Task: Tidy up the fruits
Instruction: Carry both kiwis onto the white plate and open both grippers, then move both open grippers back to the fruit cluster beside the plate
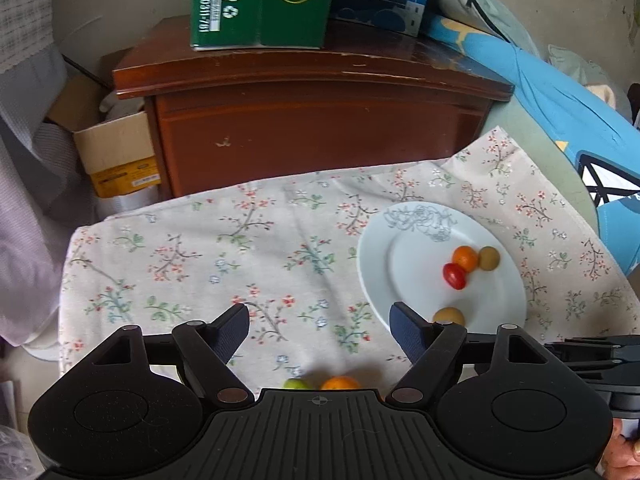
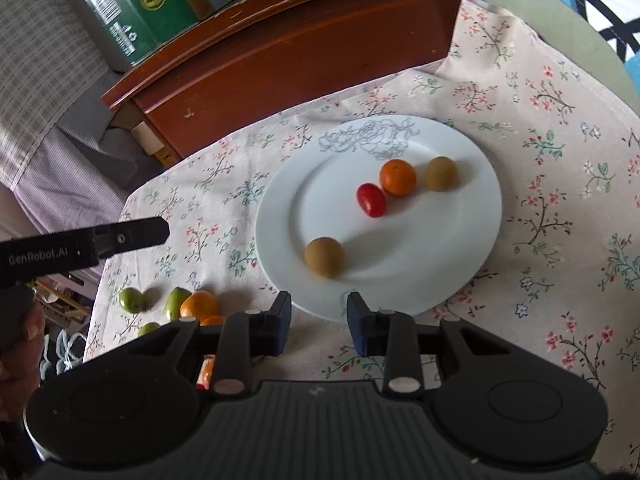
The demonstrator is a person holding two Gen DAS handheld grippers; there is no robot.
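Observation:
A white plate (image 2: 460, 248) (image 1: 412, 280) on the floral cloth holds a red cherry tomato (image 2: 371, 199) (image 1: 454, 276), a small orange (image 2: 397, 177) (image 1: 465, 257) and two brown kiwi-like fruits (image 2: 324, 257) (image 2: 440, 173). Loose fruits lie left of the plate: green ones (image 2: 131, 299) (image 2: 175, 302) and an orange (image 2: 199, 305). My left gripper (image 1: 319, 322) is open and empty above the cloth, with a green fruit (image 1: 295, 383) and an orange (image 1: 340, 382) below it. My right gripper (image 2: 319, 310) is open and empty over the plate's near rim.
A brown wooden cabinet (image 1: 312, 120) stands behind the table with a green carton (image 1: 260, 4) on top. A cardboard box (image 1: 116, 152) sits at its left. Blue fabric (image 1: 560, 112) lies at the right. The left gripper's body (image 2: 84, 246) reaches in at the left.

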